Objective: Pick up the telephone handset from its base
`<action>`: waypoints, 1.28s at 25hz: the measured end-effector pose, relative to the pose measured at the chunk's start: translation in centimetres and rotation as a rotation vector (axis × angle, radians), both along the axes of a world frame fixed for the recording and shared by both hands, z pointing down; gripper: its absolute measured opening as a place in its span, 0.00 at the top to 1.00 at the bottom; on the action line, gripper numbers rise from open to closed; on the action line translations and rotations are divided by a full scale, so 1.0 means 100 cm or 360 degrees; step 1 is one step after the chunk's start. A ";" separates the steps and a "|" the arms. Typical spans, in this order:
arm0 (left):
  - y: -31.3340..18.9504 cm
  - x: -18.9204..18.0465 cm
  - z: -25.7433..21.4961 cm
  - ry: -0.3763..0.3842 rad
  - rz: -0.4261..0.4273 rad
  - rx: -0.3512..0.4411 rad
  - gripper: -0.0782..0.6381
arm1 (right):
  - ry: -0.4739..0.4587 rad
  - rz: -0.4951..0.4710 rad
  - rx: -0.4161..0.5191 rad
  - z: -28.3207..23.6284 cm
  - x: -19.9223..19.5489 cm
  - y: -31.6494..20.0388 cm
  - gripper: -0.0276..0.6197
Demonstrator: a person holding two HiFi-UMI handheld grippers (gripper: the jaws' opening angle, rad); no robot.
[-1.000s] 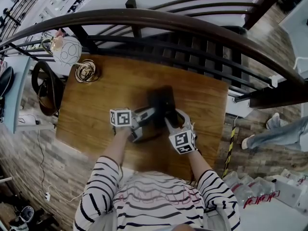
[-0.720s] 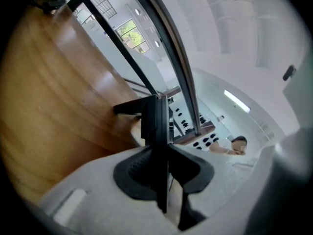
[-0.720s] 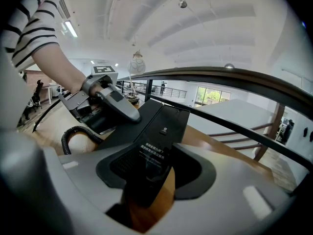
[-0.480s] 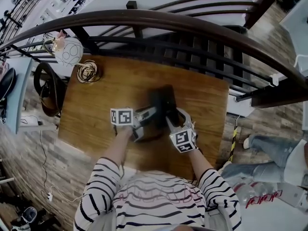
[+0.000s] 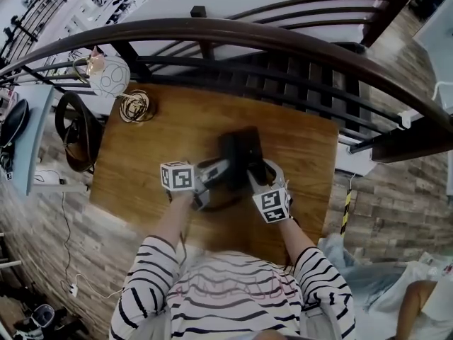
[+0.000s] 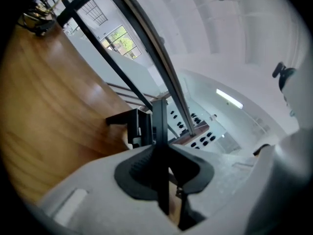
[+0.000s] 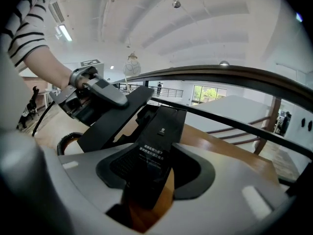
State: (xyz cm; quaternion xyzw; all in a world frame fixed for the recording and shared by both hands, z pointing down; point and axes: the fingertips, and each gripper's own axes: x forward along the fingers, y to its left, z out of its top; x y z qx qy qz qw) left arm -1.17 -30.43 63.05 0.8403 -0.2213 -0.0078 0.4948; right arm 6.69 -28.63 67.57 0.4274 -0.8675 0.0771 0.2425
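On the wooden table (image 5: 163,133) stands a black telephone base (image 5: 248,146). My left gripper (image 5: 216,172) is shut on the black handset (image 5: 228,163), at the base's left side. In the left gripper view the handset (image 6: 159,131) runs edge-on between the pads of the left gripper (image 6: 161,153), with the base (image 6: 131,126) beyond it. My right gripper (image 5: 256,170) is shut on the near end of the base. The right gripper view shows the labelled base (image 7: 164,131) gripped by the right gripper (image 7: 154,168). To its left the handset (image 7: 115,119) is tilted above the table.
A dark curved railing (image 5: 283,37) with bars runs along the table's far side. A coil of cord (image 5: 132,106) and a round white lamp (image 5: 110,76) sit at the far left corner. The phone's coiled cord (image 7: 66,141) lies by the base. A dark bag (image 5: 74,129) hangs left of the table.
My left gripper has risen slightly with the handset in it. The right gripper has stayed on the base. A person at the right edge has walked off toward the lower right.
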 end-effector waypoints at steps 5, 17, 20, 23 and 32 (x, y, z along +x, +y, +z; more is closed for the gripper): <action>0.007 -0.011 -0.021 0.0018 -0.0055 0.0082 0.79 | -0.0094 0.0081 -0.0100 -0.004 0.001 0.001 0.68; 0.045 -0.030 -0.076 0.0044 -0.0061 0.0269 0.79 | -0.0522 0.0388 0.0043 -0.109 0.022 0.031 0.83; 0.063 -0.032 -0.091 0.0036 -0.0048 0.0321 0.79 | -0.0583 0.0438 0.0095 -0.132 0.025 0.050 0.88; 0.083 -0.036 -0.103 0.0042 -0.0053 0.0346 0.79 | -0.0638 0.0479 0.0125 -0.149 0.029 0.071 0.95; 0.141 -0.059 -0.144 0.0006 -0.0028 0.0422 0.79 | -0.0677 0.0488 0.0145 -0.182 0.017 0.124 0.95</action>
